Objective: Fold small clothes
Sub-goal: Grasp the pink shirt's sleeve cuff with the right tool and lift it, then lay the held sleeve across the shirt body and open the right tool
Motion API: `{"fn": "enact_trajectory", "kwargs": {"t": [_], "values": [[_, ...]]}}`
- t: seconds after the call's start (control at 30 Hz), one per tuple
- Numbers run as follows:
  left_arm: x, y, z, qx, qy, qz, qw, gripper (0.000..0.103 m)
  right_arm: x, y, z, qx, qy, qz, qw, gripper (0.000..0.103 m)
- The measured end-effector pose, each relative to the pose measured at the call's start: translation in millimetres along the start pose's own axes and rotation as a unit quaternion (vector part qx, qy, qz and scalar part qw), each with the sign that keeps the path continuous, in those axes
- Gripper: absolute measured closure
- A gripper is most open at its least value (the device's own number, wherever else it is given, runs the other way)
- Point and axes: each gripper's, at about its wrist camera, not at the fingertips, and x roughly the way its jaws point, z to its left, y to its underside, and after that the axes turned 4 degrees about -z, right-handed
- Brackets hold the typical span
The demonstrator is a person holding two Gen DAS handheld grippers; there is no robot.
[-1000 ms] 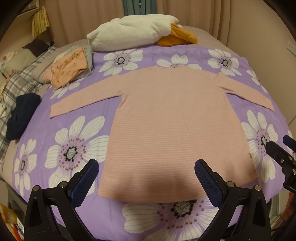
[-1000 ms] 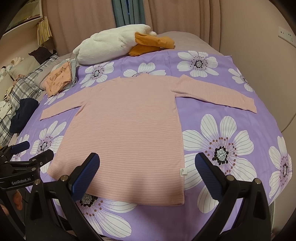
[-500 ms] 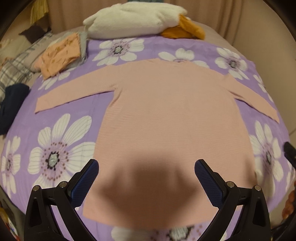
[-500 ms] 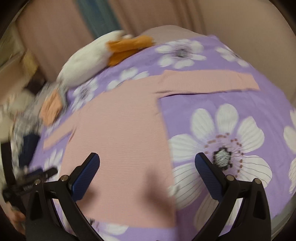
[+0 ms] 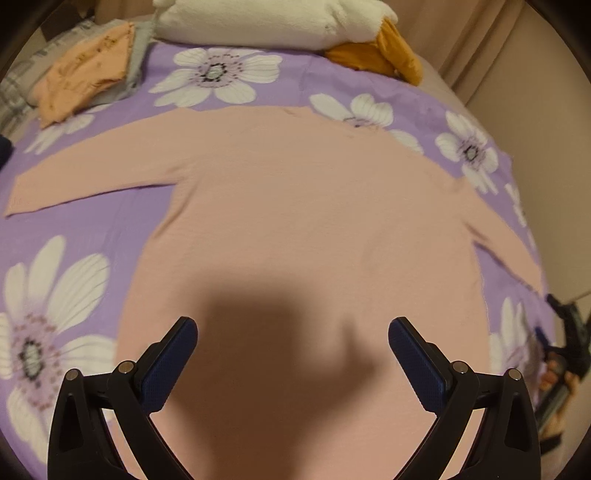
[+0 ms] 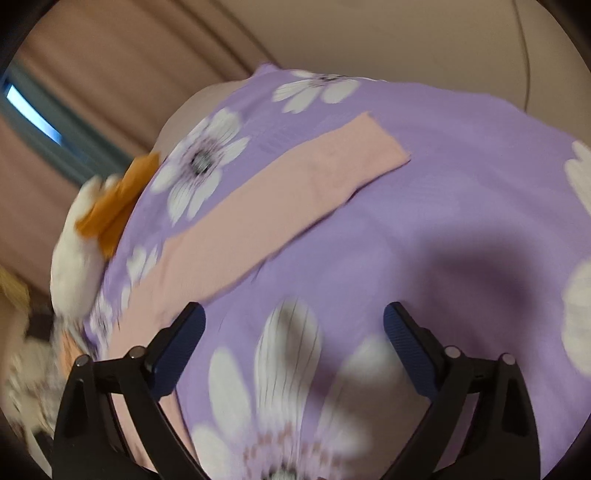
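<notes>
A pink long-sleeved top (image 5: 295, 206) lies flat on the purple flowered bedspread (image 5: 96, 221), sleeves spread to both sides. My left gripper (image 5: 292, 334) is open and empty, low over the top's body, casting a shadow on it. My right gripper (image 6: 294, 321) is open and empty over the bedspread, just below the top's right sleeve (image 6: 288, 206). The sleeve's cuff (image 6: 380, 147) lies up and to the right of the gripper. The right gripper also shows at the right edge of the left wrist view (image 5: 565, 332).
A white plush with orange parts (image 5: 280, 18) lies at the head of the bed. A folded orange garment on a grey one (image 5: 85, 77) sits at the far left. Curtains (image 6: 110, 74) and a wall (image 6: 406, 40) border the bed.
Both grippers have moved forward and lower over the bed. The left one came in over the top's body. The right one swung right, toward the right sleeve.
</notes>
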Motion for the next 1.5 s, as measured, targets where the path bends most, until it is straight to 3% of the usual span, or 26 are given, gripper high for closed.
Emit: {"fn": "enact_trajectory", "kwargs": {"t": [0.13,0.23,0.33,0.4,0.47,0.57,0.67,0.8,0.97,1.13,1.27,1.4,1.5], "values": [[5.9,-14.9,-8.1,0.001,0.025,-0.013,0.9996,0.001,26.9,-28.6,-15.0,0.067,-0.029,-0.027,0.997,0.011],[11.3,-26.6,-12.0,-0.001,0.033,-0.024,0.9992,0.001,41.0,-48.7,-25.5,0.108,-0.044,-0.058,0.992,0.022],[17.2,-36.1,-12.1,-0.004,0.033,-0.036,0.9988,0.001,50.0,-63.3,-35.6,0.137,-0.051,-0.075,0.986,0.047],[22.8,-41.8,-10.8,-0.013,0.036,-0.035,0.9986,0.001,56.1,-68.3,-40.5,0.142,-0.041,-0.070,0.987,0.079],[27.2,-45.1,-8.1,-0.020,0.039,-0.037,0.9984,0.001,60.0,-70.7,-45.5,0.143,-0.031,-0.066,0.987,0.094],[31.1,-47.8,-4.5,-0.020,0.029,-0.037,0.9987,0.001,55.0,-75.1,-43.6,0.130,-0.024,-0.066,0.989,0.095],[33.4,-48.2,1.0,-0.013,0.018,-0.029,0.9993,0.001,45.4,-81.5,-15.5,0.075,-0.021,-0.061,0.995,0.095],[35.2,-51.1,15.4,-0.018,0.015,0.003,0.9997,0.001,32.8,-87.7,52.5,-0.017,-0.024,-0.049,0.998,0.095],[18.6,-56.4,39.9,-0.035,0.009,-0.010,0.9993,0.001,22.0,-83.5,158.9,-0.116,-0.051,-0.039,0.991,0.095],[0.4,-63.6,68.3,-0.038,-0.022,-0.030,0.9986,0.001,27.7,-53.9,276.5,-0.218,-0.079,-0.033,0.972,0.095],[-14.4,-69.4,96.6,-0.046,-0.046,-0.044,0.9969,0.001,43.7,-8.5,353.8,-0.286,-0.101,-0.016,0.953,0.095],[-25.6,-70.4,124.3,-0.059,-0.063,-0.057,0.9946,0.001,70.1,42.1,402.5,-0.349,-0.109,-0.002,0.931,0.095],[-28.0,-68.6,143.0,-0.072,-0.069,-0.060,0.9933,0.001,93.2,95.5,429.4,-0.406,-0.108,0.020,0.907,0.095]]}}
